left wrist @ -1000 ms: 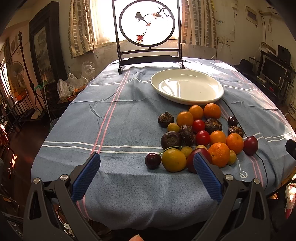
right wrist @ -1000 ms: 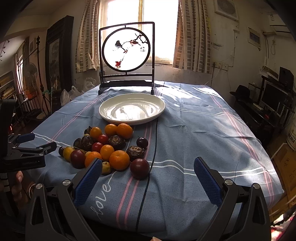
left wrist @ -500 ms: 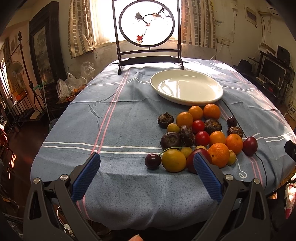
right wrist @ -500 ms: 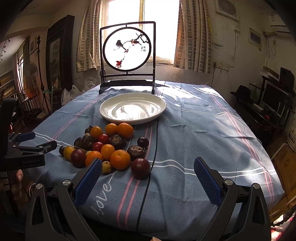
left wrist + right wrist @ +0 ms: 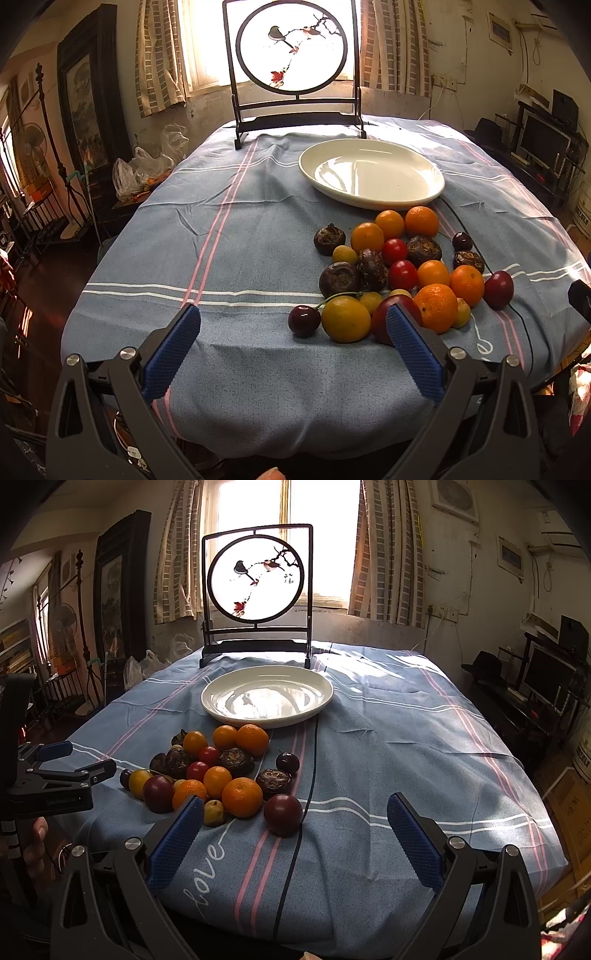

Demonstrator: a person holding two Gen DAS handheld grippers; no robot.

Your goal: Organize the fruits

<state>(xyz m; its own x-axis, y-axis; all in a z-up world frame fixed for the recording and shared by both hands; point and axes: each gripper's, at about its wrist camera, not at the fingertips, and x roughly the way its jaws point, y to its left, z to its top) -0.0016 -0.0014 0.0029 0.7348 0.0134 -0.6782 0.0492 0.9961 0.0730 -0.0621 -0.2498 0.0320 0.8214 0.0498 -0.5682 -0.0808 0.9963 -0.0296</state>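
A pile of fruit lies on the blue cloth: oranges, red tomatoes, dark plums, yellow fruits, brown water chestnuts and a cherry. It also shows in the right wrist view. An empty white plate sits just behind the pile. My left gripper is open and empty at the table's near edge, left of the pile. My right gripper is open and empty, with a dark plum between and beyond its fingers. The left gripper also shows at the left of the right wrist view.
A round bird-painting screen on a black stand stands at the table's far end. A thin black cable runs across the cloth from the plate to the near edge. Furniture and a monitor stand at the right.
Both grippers have drifted slightly; the right one has eased a little nearer the fruit. Nothing was gripped or moved.
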